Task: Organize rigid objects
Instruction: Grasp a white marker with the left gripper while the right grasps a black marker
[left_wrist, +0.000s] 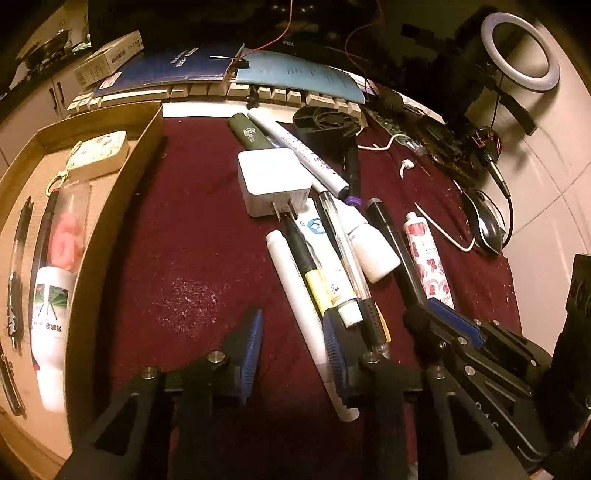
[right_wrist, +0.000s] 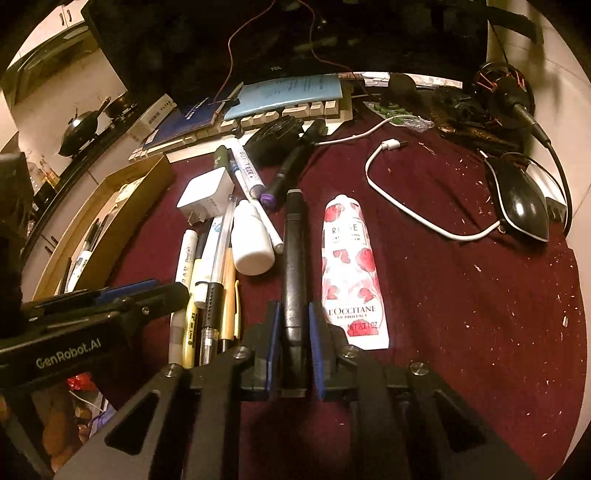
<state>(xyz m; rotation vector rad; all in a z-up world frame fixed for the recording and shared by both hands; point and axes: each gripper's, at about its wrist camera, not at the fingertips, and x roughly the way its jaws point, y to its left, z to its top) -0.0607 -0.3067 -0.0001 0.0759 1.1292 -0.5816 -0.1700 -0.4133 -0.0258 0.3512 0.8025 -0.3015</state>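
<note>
Right now my right tongs (right_wrist: 293, 332) are pinched on a long dark pen (right_wrist: 293, 258), both blue pads pressed against the sides of its near end while the rest of the barrel runs away from me over the dark red cloth (right_wrist: 461, 314) that covers the table. Just to the right of that pen lies a rose-printed hand cream tube (right_wrist: 349, 273), close beside it but not touching the pads. To its left sits the jumble of pens and markers, with a small white bottle (right_wrist: 253, 240) and a white charger plug (right_wrist: 207, 194) at its far end. My left tongs (left_wrist: 293, 354) stand partly spread over the cloth with nothing gripped between the pads; a white marker (left_wrist: 299, 295) runs under the right-hand pad, and I cannot tell whether that pad touches it. A yellow highlighter (left_wrist: 319, 291) lies just beside the marker on the far side of that pad. Off to the left of the left tongs is the cardboard tray (left_wrist: 110, 221), already holding a white bottle (left_wrist: 50, 325), a pink item and a few pens.
</note>
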